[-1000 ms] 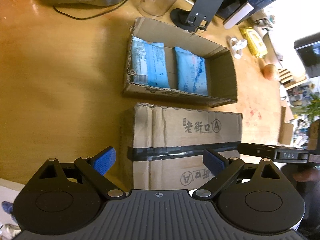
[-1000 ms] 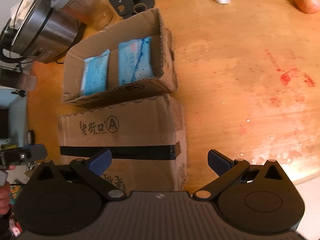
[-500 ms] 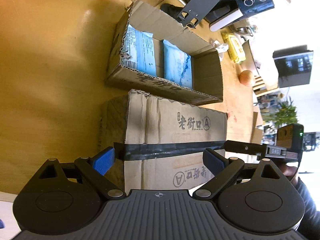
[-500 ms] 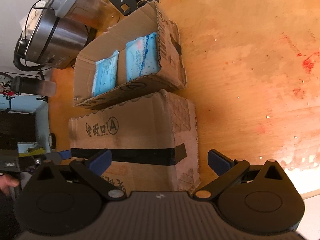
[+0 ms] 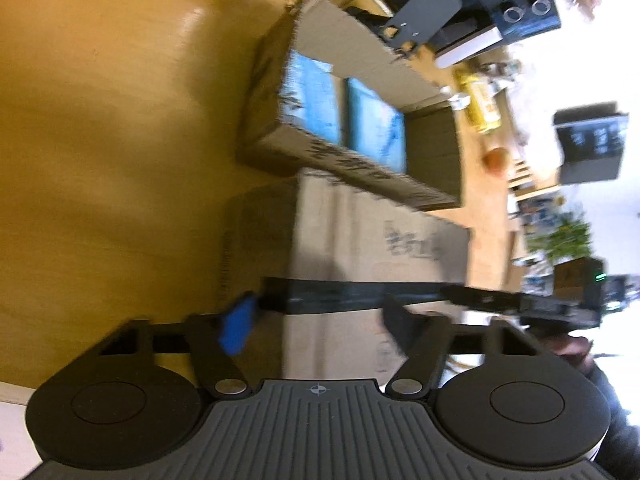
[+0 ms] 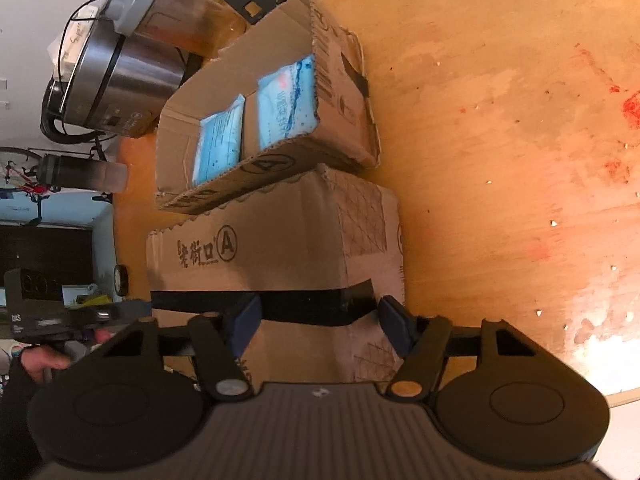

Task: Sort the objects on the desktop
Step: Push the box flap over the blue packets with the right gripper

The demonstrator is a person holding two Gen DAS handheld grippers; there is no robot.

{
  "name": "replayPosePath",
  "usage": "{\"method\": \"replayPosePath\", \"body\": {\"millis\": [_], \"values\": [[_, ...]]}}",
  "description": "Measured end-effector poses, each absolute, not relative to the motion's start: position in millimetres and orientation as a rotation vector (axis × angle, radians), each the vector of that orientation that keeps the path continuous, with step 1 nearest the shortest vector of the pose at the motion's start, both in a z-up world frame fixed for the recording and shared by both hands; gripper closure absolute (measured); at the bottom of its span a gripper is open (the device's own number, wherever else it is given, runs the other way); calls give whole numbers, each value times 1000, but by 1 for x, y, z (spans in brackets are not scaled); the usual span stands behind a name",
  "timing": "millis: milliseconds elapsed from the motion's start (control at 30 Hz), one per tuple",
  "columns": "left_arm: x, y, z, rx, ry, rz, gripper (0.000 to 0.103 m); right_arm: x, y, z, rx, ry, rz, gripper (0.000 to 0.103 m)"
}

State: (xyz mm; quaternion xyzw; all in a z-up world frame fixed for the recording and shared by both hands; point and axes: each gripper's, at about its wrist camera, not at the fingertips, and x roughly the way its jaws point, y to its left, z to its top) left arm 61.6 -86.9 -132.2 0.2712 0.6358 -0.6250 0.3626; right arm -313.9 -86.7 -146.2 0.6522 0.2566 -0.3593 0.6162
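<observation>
Sealed cardboard box, black tape band: centre frame on wooden tabletop, touching open cardboard box above it, which holds two blue packets. Right claw: released, straddling sealed box's taped corner. Left claw: released, frame blurred.

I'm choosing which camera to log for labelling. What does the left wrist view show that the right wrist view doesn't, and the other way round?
Only the left wrist view shows the yellow packet, the orange fruit, the potted plant and the dark appliance with two knobs.

Only the right wrist view shows the steel cooker, the grey-lidded jar and red stains on the table.

Both show the open box holding two blue packets, the taped closed box nearest the camera, and an open gripper.
</observation>
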Motion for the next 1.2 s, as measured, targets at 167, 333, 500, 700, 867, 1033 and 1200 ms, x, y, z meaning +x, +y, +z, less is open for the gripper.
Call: {"method": "replayPosePath", "body": {"millis": [167,333,500,700,867,1033,1200], "values": [[68,-84,-134,674,1643,-1593,61,-313,-87,-146,1499,596,-831,36],[65,-84,-131,697,1625,-1587,61,-311,-86,-144,1487,609,-830,36],[62,-81,-128,724,1625,-1573,61,-307,-82,-138,1462,630,-832,36],[62,-71,-111,707,1623,-1570,61,-308,-76,-121,1464,631,-836,36],[62,-66,-92,705,1617,-1549,61,-307,-70,-104,1476,629,-837,36],[64,-61,-73,693,1621,-1531,61,-306,-67,-85,1487,631,-834,36],[63,-59,-52,694,1605,-1541,61,-306,-65,-67,1501,624,-830,36]]}}
